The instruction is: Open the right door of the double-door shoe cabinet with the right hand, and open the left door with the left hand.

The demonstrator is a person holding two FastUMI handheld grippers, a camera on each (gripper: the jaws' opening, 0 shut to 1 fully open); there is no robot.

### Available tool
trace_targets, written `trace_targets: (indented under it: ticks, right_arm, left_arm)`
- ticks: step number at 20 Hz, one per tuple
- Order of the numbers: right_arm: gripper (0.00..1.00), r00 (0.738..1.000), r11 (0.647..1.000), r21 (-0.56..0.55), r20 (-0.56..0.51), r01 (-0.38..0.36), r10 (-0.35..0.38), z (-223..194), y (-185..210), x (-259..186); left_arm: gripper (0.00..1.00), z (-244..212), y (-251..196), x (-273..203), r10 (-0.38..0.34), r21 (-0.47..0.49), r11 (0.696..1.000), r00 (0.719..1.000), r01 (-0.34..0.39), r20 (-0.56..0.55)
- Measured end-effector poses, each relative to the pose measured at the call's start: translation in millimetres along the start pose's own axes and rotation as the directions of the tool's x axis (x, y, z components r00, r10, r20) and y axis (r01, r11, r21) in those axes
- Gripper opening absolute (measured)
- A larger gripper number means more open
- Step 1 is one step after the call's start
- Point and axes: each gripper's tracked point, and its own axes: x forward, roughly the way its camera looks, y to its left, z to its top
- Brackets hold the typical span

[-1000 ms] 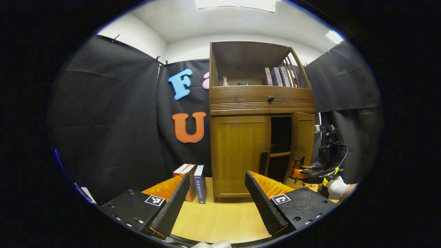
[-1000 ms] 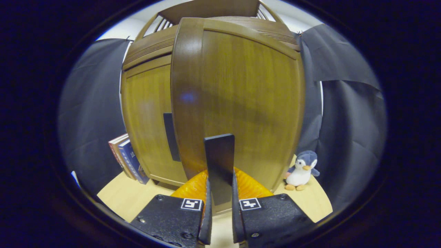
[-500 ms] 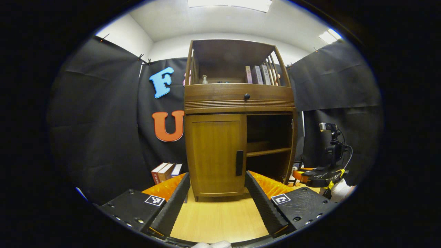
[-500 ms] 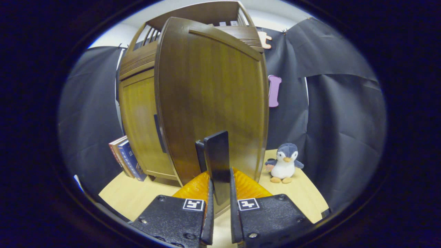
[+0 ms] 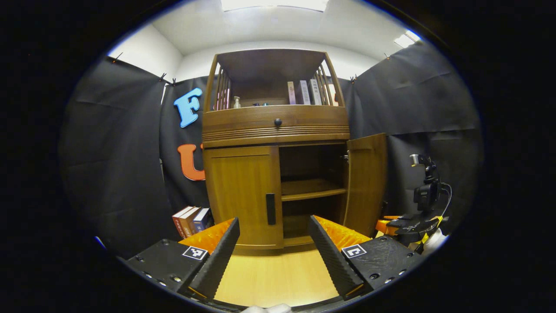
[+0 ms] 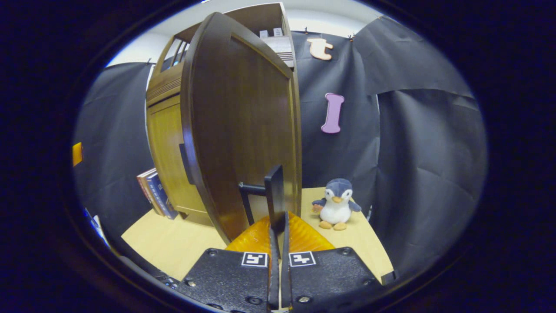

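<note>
Two doors: right door (image 5: 365, 182) open, left door (image 5: 242, 191) shut.

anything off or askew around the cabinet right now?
Nothing stands out. The right door is swung open with the right claw shut on its handle; the left door sits closed, books upright, plush penguin upright.

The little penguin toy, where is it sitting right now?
In the right gripper view the penguin toy stands on the wooden floor, right of the open right door and in front of the black cloth wall, just beyond the right gripper.
</note>
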Motion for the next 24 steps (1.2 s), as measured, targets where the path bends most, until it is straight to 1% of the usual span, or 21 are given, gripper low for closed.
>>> trace_targets:
  ticks: [4,9,13,14,15,18,21,23,24]
  right_arm:
    - [0.05,0.998,0.997,-0.032,-0.004,-0.069,0.069,2.6,-14.3,-2.3]
    - [0.05,0.989,0.989,-0.033,-0.013,-0.146,0.146,4.6,-27.4,-4.3]
    - [0.05,0.983,0.983,-0.032,-0.019,-0.183,0.182,5.9,-43.3,-4.5]
    - [0.05,0.982,0.982,-0.028,-0.020,-0.189,0.189,7.1,-48.0,-4.8]
    - [0.05,0.981,0.981,-0.022,-0.020,-0.192,0.191,5.0,-54.0,-8.0]
    - [0.05,0.979,0.979,-0.019,-0.022,-0.201,0.200,2.4,-66.8,-11.3]
    - [0.05,0.981,0.981,-0.012,-0.027,-0.194,0.194,6.3,-88.0,-9.3]
    - [0.04,0.974,0.975,0.012,-0.036,-0.223,0.224,5.7,-90.7,-7.7]
    - [0.04,0.971,0.972,0.005,-0.038,-0.236,0.236,6.4,-90.5,-6.8]
  left_arm:
    - [0.96,7.3,-48.2,-8.5,0.021,-0.001,1.000,1.000,-0.021,-0.002]
    - [0.96,13.8,-85.3,-19.1,0.063,0.015,0.998,0.998,-0.063,-0.003]
    - [0.96,18.5,-106.8,-29.8,0.100,0.010,0.995,0.995,-0.100,-0.007]
    - [1.00,14.0,-108.9,-30.2,0.108,0.007,0.994,0.994,-0.108,-0.005]
    - [0.96,13.5,-111.1,-32.5,0.115,0.007,0.993,0.993,-0.115,-0.006]
    - [0.96,12.6,-122.9,-35.8,0.126,0.006,0.992,0.992,-0.126,-0.009]
    - [0.96,16.7,-131.9,-39.4,0.134,0.007,0.991,0.991,-0.134,-0.003]
    - [0.96,17.2,-136.4,-41.1,0.138,0.004,0.990,0.990,-0.138,0.000]
    - [1.00,16.4,-137.2,-41.2,0.141,0.002,0.990,0.990,-0.141,0.002]
